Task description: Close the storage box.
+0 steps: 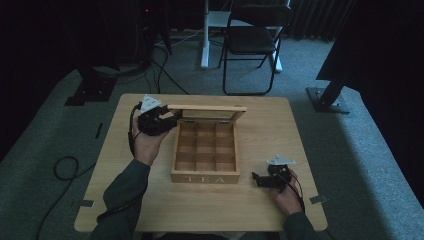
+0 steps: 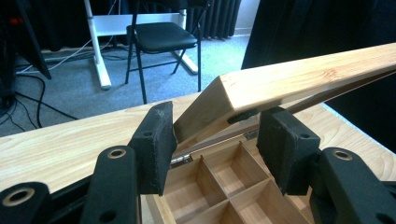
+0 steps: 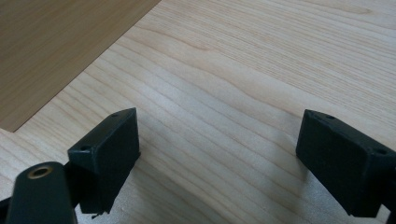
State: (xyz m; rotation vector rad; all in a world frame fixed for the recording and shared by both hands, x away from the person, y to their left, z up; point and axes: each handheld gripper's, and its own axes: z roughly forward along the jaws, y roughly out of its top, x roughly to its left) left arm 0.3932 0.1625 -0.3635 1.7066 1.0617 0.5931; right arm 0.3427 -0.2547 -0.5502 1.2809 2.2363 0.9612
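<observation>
**High view: tea box lid held at its left corner, right gripper idle**

High view, centre of frame: wooden tea box [image 1: 205,151] sits on the table [image 1: 125,200], front face lettered TEA, nine compartments visible inside; lid [image 1: 207,108] raised at the back edge of the box. Left gripper [image 1: 159,121] at the upper left of the box, at the lid's left end; left hand [image 1: 145,142] below it, sleeve entering from the bottom edge. Left gripper view: lid corner [image 2: 219,109] sits between the two black jaws, pads closed in on it, left pad [image 2: 156,144] against the lid's end face; compartments visible below, in the lower centre; lid tilted, rising toward the upper right of that frame. Right gripper [image 1: 262,180] rests low on the table at lower right of the high view, just beside the box's front right corner, apart from it. Right gripper view: jaws stand wide apart, bare tabletop [image 3: 224,93] between them; box side [image 3: 51,51] at the upper left.
</observation>
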